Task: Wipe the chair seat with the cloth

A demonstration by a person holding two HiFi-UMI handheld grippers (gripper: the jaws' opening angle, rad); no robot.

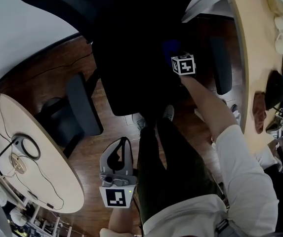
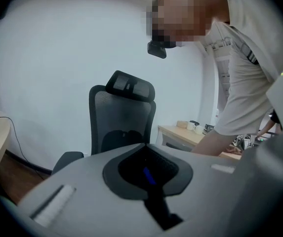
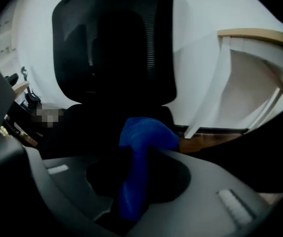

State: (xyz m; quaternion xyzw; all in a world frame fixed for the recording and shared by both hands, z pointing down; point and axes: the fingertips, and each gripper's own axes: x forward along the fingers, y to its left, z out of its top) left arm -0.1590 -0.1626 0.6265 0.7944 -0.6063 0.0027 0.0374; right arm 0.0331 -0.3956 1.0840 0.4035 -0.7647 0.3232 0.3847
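A black office chair fills the top of the head view, its dark seat [image 1: 131, 78] in front of me. My right gripper [image 1: 175, 52] reaches over the seat's right part, shut on a bunched blue cloth [image 1: 170, 46]. In the right gripper view the cloth [image 3: 140, 152] hangs out between the jaws, over the seat [image 3: 77, 130] and in front of the mesh backrest [image 3: 111, 43]. I cannot tell whether the cloth touches the seat. My left gripper [image 1: 124, 143] hangs low beside my leg, away from the chair, jaws together and empty. The left gripper [image 2: 146, 154] faces the chair back [image 2: 124, 117].
The chair's armrests [image 1: 84, 105] [image 1: 221, 65] flank the seat. A pale round table [image 1: 37, 181] with cables is at the lower left. A wooden desk [image 1: 252, 58] with white cups [image 1: 282, 33] runs down the right. Dark wood floor [image 1: 47, 78] lies around the chair.
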